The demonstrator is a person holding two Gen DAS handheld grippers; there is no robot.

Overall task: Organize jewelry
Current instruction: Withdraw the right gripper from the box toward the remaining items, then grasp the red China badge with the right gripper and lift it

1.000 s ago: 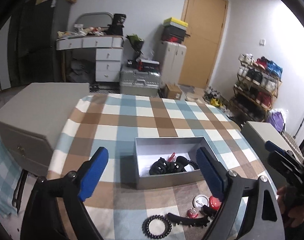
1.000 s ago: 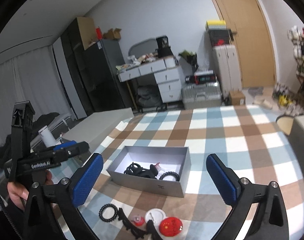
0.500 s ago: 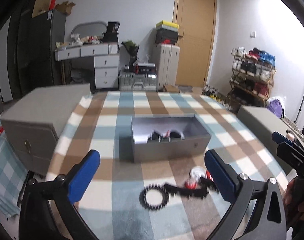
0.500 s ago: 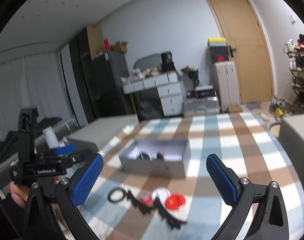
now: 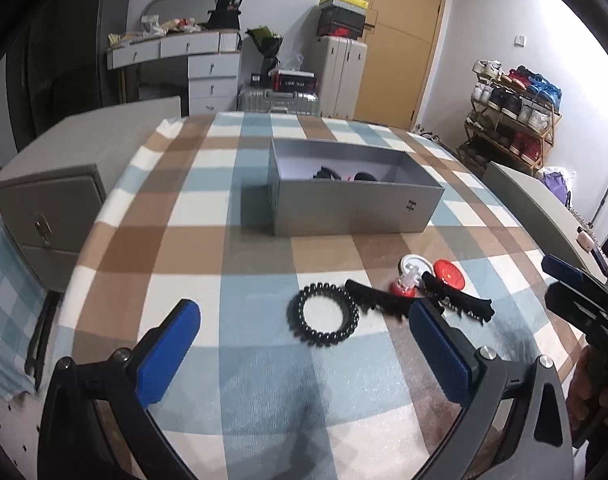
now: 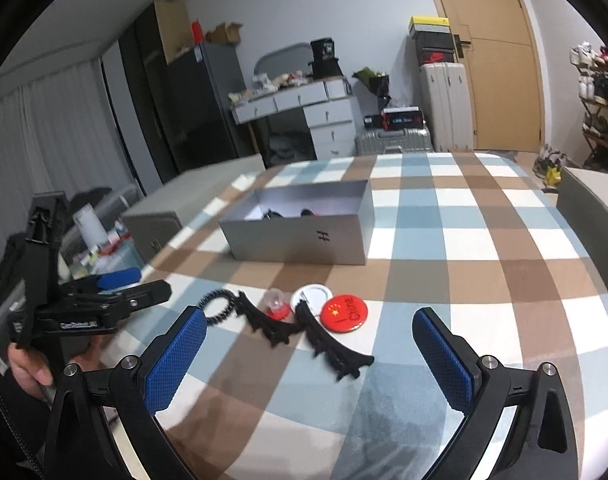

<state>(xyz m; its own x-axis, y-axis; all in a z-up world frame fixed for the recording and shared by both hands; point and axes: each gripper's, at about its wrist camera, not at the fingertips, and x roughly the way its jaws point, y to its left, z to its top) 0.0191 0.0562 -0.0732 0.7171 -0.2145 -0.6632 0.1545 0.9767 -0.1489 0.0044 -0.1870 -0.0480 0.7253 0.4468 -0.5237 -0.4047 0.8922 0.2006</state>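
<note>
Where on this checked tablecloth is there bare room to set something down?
Bare cloth lies left of the grey box, behind it, and right of the red badge. Crowded: the strip before the box, with spiral hair tie, hair clips and badges.

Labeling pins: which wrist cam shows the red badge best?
Right wrist: the red badge lies face up and unobstructed, star emblem and "China" lettering readable. In the left wrist view the badge is foreshortened near a black hair clip, its print illegible.
</note>
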